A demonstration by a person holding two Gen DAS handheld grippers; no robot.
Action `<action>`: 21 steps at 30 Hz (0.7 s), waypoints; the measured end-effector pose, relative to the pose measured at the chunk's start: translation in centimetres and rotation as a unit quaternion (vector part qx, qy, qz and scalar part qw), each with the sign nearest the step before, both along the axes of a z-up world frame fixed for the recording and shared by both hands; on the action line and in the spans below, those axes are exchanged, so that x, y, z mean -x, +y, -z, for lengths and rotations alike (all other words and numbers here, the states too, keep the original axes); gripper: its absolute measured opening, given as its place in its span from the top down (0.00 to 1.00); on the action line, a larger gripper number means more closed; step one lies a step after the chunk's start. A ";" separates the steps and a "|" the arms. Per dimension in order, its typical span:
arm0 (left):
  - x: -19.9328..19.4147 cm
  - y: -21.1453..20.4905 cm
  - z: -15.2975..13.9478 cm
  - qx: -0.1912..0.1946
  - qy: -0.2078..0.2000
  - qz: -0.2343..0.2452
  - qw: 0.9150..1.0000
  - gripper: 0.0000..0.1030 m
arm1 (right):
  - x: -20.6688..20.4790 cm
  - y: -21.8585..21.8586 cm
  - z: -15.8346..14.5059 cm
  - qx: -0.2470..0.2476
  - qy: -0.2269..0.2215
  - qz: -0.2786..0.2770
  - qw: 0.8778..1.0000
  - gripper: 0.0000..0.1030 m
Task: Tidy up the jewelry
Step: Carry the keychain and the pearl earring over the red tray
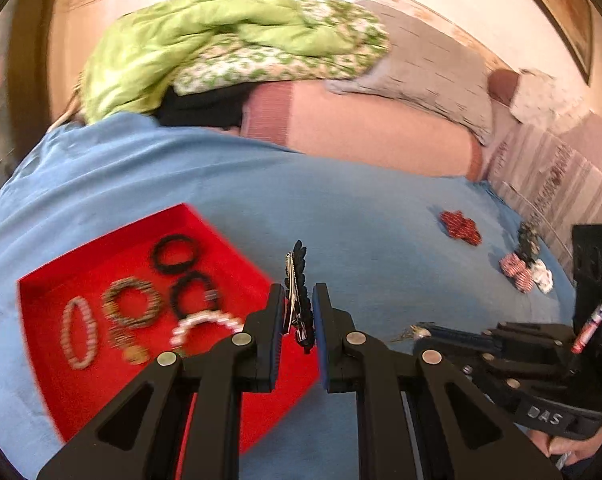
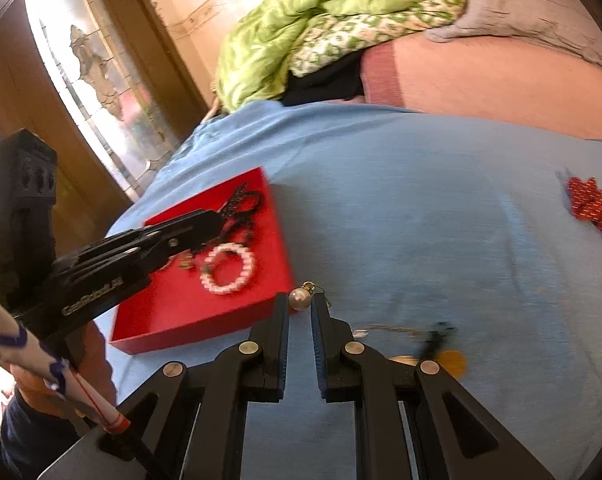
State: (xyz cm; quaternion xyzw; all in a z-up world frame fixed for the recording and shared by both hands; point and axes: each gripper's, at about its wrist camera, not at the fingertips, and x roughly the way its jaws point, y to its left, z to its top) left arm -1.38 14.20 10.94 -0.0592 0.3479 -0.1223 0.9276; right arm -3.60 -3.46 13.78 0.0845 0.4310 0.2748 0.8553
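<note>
Together, both grippers carry pieces toward the red tray (image 1: 101,392), which lies on the blue sheet (image 1: 341,200) at near left. We read the step as the carrying leg of a sort: each piece lifted, not yet dropped. The left gripper (image 1: 297,312) is clamped on a black hair clip (image 1: 299,280) with a silver bar, standing upright between the pads, above the tray's right edge. The right gripper (image 2: 299,312) is closed, a pearl earring (image 2: 299,299) at its tips with its gold hook showing; we judge it pinched there, just right of the tray's near corner. Next, we judge, each tool must hang over bare red floor, then part its fingers so the piece falls clear of those already inside.

Counted in the tray from the left view: two black hair bands, one pink bead bracelet, one white bead bracelet, one mottled brown ring, one small gold piece. Far right on the sheet: one red beaded piece (image 1: 461,228) and one small cluster (image 1: 525,268), too blurred to count.
</note>
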 end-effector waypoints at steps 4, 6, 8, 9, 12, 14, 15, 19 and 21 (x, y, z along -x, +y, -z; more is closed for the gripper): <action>0.3 4.3 0.3 0.007 0.019 -0.037 0.999 0.87 | 0.3 3.8 -0.7 -0.003 -0.002 -0.030 1.000 0.88; 0.5 6.7 0.6 0.013 0.030 -0.058 0.998 0.87 | 0.6 5.5 -0.9 0.000 -0.004 -0.046 0.999 0.88; 0.5 8.7 1.1 0.028 0.047 -0.072 0.996 0.87 | 0.6 7.3 -0.8 0.005 -0.004 -0.061 0.998 0.88; 0.5 9.8 1.4 0.031 0.055 -0.085 0.994 0.87 | 0.7 8.2 -0.6 0.007 -0.002 -0.068 0.998 0.88; 0.5 11.6 2.3 0.034 0.076 -0.103 0.991 0.87 | 0.7 10.4 0.2 0.012 0.011 -0.084 0.996 0.88; 0.4 12.3 2.8 0.036 0.091 -0.118 0.988 0.87 | 0.5 11.8 0.9 0.017 0.019 -0.093 0.995 0.88; 0.3 12.8 3.1 0.042 0.100 -0.121 0.987 0.87 | 0.5 12.2 1.2 0.020 0.022 -0.096 0.995 0.88; 0.1 13.4 3.9 0.040 0.120 -0.137 0.982 0.87 | 0.3 14.0 2.4 0.029 0.034 -0.109 0.993 0.88; 0.1 13.2 4.2 0.038 0.130 -0.140 0.981 0.87 | 0.3 14.5 2.8 0.035 0.036 -0.113 0.992 0.88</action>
